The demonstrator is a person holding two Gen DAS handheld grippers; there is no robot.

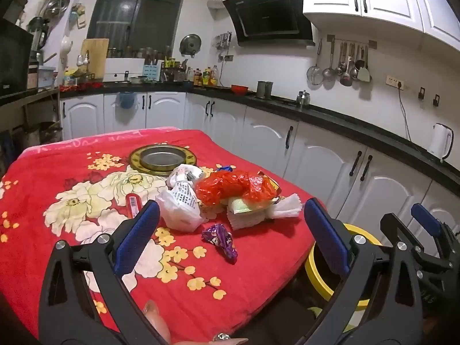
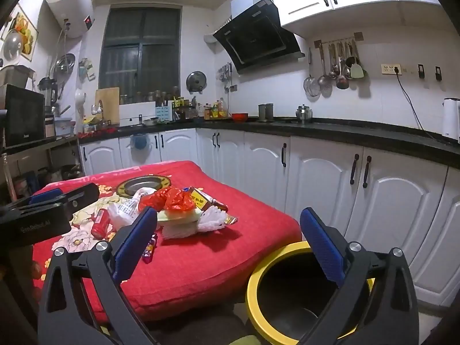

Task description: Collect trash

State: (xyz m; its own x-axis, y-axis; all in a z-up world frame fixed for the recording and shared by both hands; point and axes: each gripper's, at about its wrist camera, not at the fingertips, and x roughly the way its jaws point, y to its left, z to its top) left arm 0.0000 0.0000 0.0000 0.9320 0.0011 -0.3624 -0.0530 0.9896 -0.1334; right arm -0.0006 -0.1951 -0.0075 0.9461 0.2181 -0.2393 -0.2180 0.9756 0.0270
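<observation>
A heap of trash lies on the red flowered cloth (image 1: 253, 261): a white plastic bag (image 1: 179, 204), a red plastic bag (image 1: 235, 187), white foam netting (image 1: 258, 214), a purple wrapper (image 1: 220, 240) and a small red can (image 1: 133, 204). My left gripper (image 1: 230, 241) is open and empty above the table's near edge, with the purple wrapper between its fingers. My right gripper (image 2: 227, 247) is open and empty over the table's corner and the yellow-rimmed bin (image 2: 256, 287). The bin (image 1: 314, 276) also shows beside the table in the left wrist view.
A round metal plate with a gold rim (image 1: 162, 159) sits behind the heap. A yellow and red box (image 2: 201, 198) lies in the pile. White cabinets (image 2: 316, 178) under a black counter run along the right and back. The left gripper (image 2: 43, 210) shows at the left.
</observation>
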